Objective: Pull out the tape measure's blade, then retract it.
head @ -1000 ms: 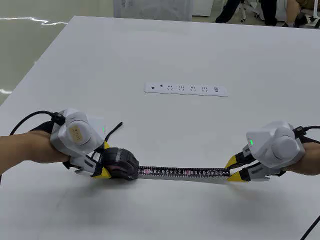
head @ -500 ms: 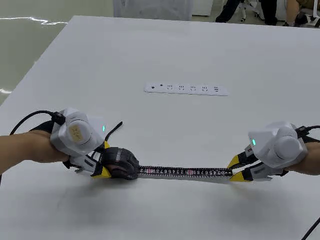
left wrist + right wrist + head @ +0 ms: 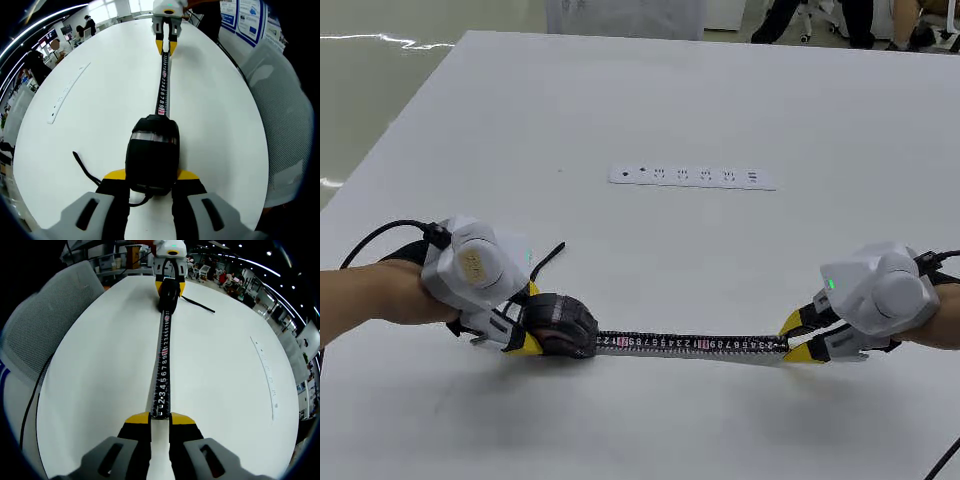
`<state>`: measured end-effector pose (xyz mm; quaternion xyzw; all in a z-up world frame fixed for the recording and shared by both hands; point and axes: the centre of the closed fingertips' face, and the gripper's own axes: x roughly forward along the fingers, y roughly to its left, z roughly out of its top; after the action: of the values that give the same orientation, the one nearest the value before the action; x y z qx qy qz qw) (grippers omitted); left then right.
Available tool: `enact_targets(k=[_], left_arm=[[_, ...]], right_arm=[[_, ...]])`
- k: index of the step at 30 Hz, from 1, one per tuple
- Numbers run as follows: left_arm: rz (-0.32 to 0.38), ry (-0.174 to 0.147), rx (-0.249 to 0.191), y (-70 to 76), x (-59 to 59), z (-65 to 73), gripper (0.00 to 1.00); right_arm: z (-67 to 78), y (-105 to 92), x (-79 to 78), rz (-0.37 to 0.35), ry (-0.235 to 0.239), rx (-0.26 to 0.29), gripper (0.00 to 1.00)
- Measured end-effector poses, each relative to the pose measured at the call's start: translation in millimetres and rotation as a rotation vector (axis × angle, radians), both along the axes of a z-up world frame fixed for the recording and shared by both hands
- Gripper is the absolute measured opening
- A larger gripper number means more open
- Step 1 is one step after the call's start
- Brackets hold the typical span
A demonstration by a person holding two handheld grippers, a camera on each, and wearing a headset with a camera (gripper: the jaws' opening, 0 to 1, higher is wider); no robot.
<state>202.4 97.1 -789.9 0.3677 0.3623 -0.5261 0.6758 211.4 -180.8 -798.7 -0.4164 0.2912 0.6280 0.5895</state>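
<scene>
A black tape measure case [image 3: 561,325] lies on the white table [image 3: 650,110] at the front left, and my left gripper [image 3: 527,320] is shut on it. In the left gripper view the case [image 3: 152,152] sits between the yellow-tipped fingers [image 3: 116,175]. Its black numbered blade [image 3: 690,344] stretches right across the table to my right gripper [image 3: 794,337], which is shut on the blade's end. In the right gripper view the blade [image 3: 163,367] runs straight ahead from my right gripper [image 3: 160,417] to the case [image 3: 168,294].
A white power strip [image 3: 692,178] lies flat at mid-table, beyond the blade. A black wrist strap [image 3: 548,260] trails from the case. A mesh chair back [image 3: 47,305] stands at the table's near side. People sit at the far end of the room.
My right gripper has moved slightly to the right, drawing a little more blade out of the case. The left gripper and case have stayed put.
</scene>
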Motion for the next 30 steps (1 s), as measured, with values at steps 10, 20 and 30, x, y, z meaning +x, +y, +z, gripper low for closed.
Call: enact_targets(k=[10, 20, 30], left_arm=[[0.0, 0.0, 0.009, -1.4, -0.2, 0.3, 0.27], [0.0, -0.01, 0.009, -2.1, -1.1, 0.7, 0.28], [-0.003, -0.013, 0.011, -2.5, 1.8, -1.9, 0.29]], right_arm=[[-4.2, 0.5, -2.5, 0.005, 0.01, -0.023, 0.12], [-9.2, 0.3, -2.3, 0.004, 0.025, -0.034, 0.13], [-8.0, -1.3, -1.8, -0.008, 0.017, -0.034, 0.15]])
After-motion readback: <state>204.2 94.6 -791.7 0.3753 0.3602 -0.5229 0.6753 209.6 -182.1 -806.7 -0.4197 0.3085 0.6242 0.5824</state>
